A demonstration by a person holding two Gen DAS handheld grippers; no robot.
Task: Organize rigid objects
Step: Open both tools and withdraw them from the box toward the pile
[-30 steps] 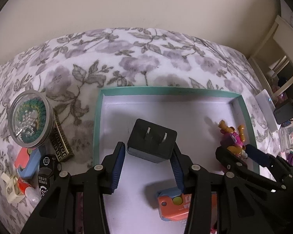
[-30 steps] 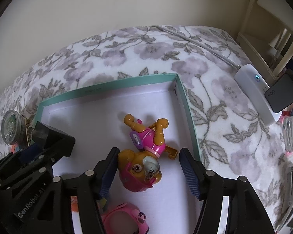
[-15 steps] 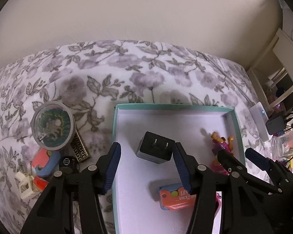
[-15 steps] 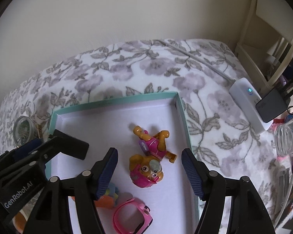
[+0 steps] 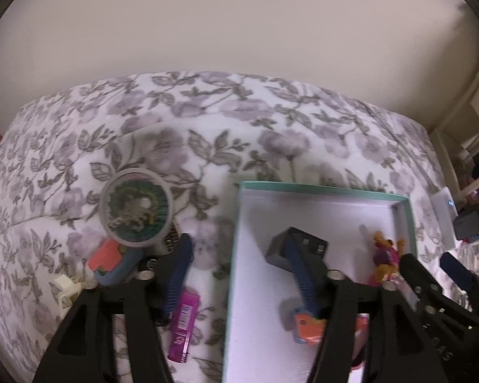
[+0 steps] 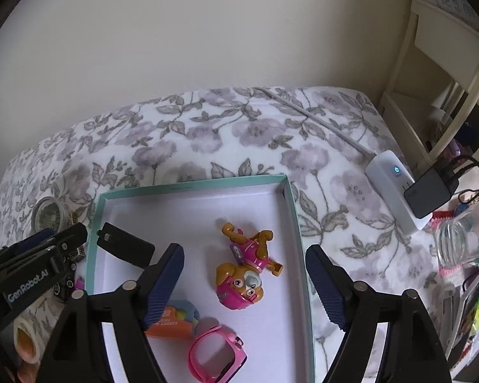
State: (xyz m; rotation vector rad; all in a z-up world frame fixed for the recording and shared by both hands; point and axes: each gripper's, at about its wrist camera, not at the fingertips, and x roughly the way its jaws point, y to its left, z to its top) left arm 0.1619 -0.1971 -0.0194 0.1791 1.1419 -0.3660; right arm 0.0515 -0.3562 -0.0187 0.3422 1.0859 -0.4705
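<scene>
A teal-rimmed white tray (image 5: 322,188) (image 6: 191,187) lies on a floral blanket. In it are a black charger plug (image 5: 300,245) (image 6: 124,249), a pink and orange toy dog (image 6: 242,265) (image 5: 386,255), an orange and blue block (image 5: 308,328) (image 6: 172,319) and a pink watch (image 6: 217,354). My left gripper (image 5: 239,271) is open and empty, straddling the tray's left wall. My right gripper (image 6: 244,274) is open and empty above the toy dog.
Left of the tray lie a round clear jar (image 5: 137,207), a coral and blue block (image 5: 111,258), a magenta lighter (image 5: 185,328) and a small white piece (image 5: 64,287). At the right are a white power strip (image 6: 396,188), a black adapter (image 6: 431,191), a glass jar (image 6: 463,239) and clutter.
Both grippers have pulled back and up from the tray. The left one has let go of the plug and swung left toward the objects outside the tray. The right one has risen off the toy dog.
</scene>
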